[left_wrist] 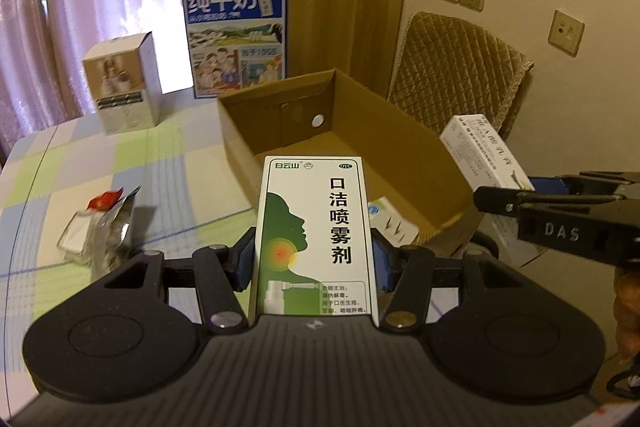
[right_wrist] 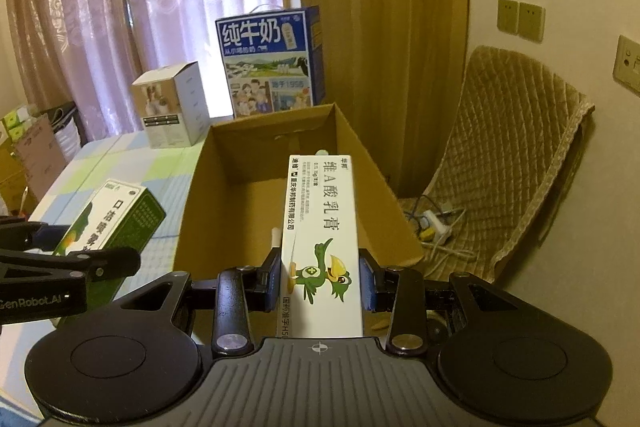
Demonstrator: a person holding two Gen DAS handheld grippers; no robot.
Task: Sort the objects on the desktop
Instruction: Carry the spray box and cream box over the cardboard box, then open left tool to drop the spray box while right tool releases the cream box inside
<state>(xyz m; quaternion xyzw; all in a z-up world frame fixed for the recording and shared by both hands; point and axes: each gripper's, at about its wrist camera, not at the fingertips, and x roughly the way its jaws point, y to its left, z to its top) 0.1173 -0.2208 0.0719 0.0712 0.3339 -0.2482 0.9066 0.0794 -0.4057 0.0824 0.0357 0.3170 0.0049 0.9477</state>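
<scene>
**Holding two medicine boxes at the carton**

Gripping from both sides, the left gripper (left_wrist: pixel 314 263) pinches a green-and-white spray box (left_wrist: pixel 316 239) upright, just before the open cardboard carton (left_wrist: pixel 400 131) on the checked tablecloth (left_wrist: pixel 120 163). The right gripper (right_wrist: pixel 322 285) clamps a white ointment box (right_wrist: pixel 320 239) over the carton's near edge. A foil packet (left_wrist: pixel 108 227) lies to the left.

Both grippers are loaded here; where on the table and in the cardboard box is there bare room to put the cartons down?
The cardboard box floor is mostly bare. The tablecloth is free between the white cube box and foil packets. The box's near corner is crowded, with a small carton beside it.
</scene>
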